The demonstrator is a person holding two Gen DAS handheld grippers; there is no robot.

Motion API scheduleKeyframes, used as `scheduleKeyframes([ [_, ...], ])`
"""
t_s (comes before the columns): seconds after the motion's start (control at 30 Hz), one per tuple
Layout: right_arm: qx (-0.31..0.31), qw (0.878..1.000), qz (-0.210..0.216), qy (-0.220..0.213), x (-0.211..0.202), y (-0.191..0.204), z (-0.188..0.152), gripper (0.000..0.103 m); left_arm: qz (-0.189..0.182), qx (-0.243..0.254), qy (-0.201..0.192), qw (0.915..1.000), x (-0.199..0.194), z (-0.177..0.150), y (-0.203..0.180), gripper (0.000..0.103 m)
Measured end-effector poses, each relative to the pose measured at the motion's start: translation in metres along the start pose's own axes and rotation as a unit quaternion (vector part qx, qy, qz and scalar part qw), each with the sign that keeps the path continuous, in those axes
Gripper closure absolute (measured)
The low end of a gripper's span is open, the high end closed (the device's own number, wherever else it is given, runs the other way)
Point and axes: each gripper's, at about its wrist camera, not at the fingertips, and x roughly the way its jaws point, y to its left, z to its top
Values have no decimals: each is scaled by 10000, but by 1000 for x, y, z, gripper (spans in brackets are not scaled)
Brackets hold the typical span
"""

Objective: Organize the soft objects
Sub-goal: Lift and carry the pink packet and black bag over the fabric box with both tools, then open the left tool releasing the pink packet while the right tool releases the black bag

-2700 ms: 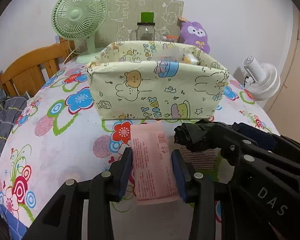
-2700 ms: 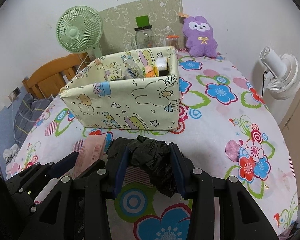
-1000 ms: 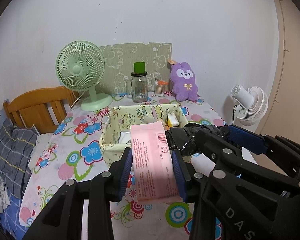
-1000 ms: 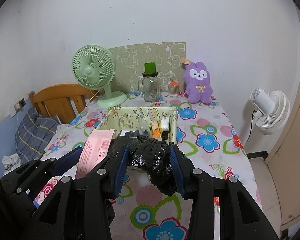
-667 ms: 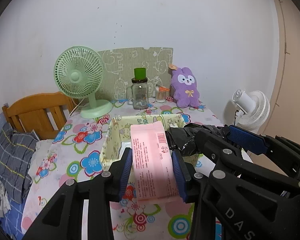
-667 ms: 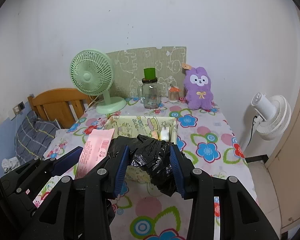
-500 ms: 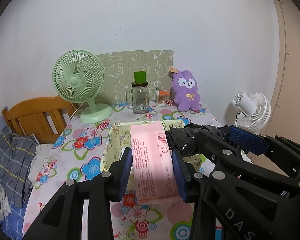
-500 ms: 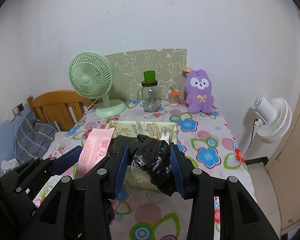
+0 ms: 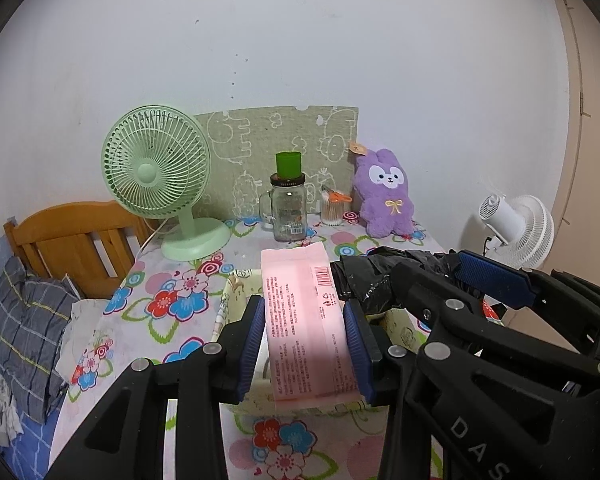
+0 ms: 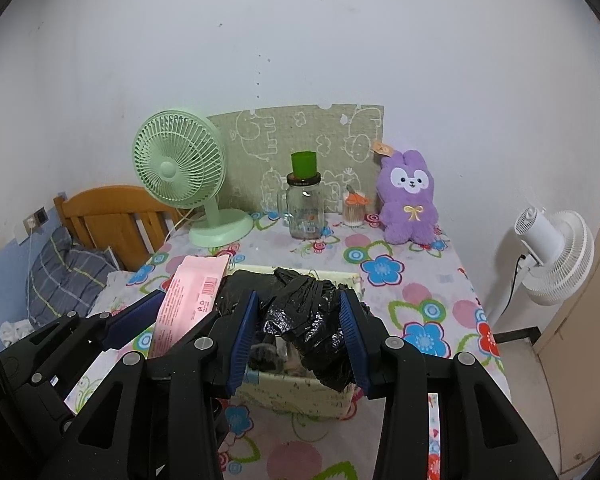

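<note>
The table [image 10: 432,280] is bounded by the wall behind, a bed [image 9: 72,236] at its left edge and open floor at its right, where a white fan [image 10: 556,252] stands. Free cloth is seen around the bin [image 10: 300,398]. A pink pack [image 9: 304,320] is clamped in the left gripper [image 9: 304,340], a black bag [image 10: 304,320] in the right gripper [image 10: 300,332], both above the bin (previously low before it). The bin has dropped in view.
</note>
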Motion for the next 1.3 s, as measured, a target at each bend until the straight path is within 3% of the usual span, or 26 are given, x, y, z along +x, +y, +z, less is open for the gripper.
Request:
scheduleKeyframes([
  [1.0, 154, 9989, 172, 397, 97, -11, 13, 58, -51, -247, 422, 9988, 94, 5, 19, 62],
  [1.17, 160, 9983, 252, 506, 109, -10, 12, 63, -165, -267, 593, 9977, 106, 3, 21, 61],
  [1.27, 224, 9973, 329, 623, 118, -11, 10, 63, -112, -256, 657, 9974, 111, 0, 23, 52],
  [1.3, 235, 9970, 347, 650, 120, -11, 9, 63, -98, -262, 671, 9974, 112, 0, 23, 44],
])
